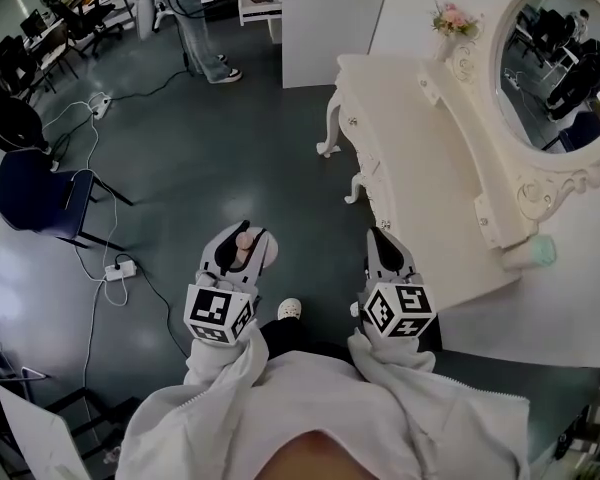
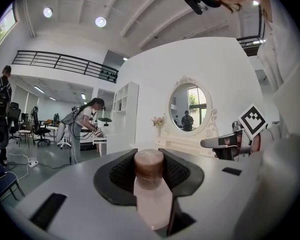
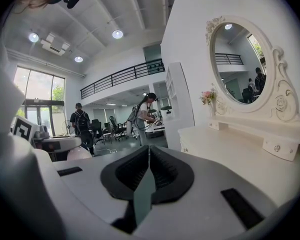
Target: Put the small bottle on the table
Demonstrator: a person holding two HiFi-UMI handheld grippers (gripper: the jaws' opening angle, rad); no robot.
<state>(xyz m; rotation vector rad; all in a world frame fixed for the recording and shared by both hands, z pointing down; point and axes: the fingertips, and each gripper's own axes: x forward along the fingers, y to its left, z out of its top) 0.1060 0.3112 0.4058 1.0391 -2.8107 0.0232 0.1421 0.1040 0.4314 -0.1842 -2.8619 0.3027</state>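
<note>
My left gripper (image 1: pixel 243 244) is shut on the small bottle (image 1: pixel 244 240), a pale pink bottle with a brown cap, held over the dark floor. In the left gripper view the small bottle (image 2: pixel 151 189) stands upright between the black pads (image 2: pixel 121 173), which press on its neck. My right gripper (image 1: pixel 384 247) is shut with nothing in it; in the right gripper view its pads (image 3: pixel 166 171) meet. It hangs just left of the white dressing table (image 1: pixel 420 158), which stands to the right with an oval mirror (image 1: pixel 558 63).
A pink flower posy (image 1: pixel 453 18) sits at the table's far end and a pale green object (image 1: pixel 541 251) at its near end. A blue chair (image 1: pixel 40 196), cables and a power strip (image 1: pixel 120 269) lie to the left. A person (image 1: pixel 195 13) stands at a white counter in the background.
</note>
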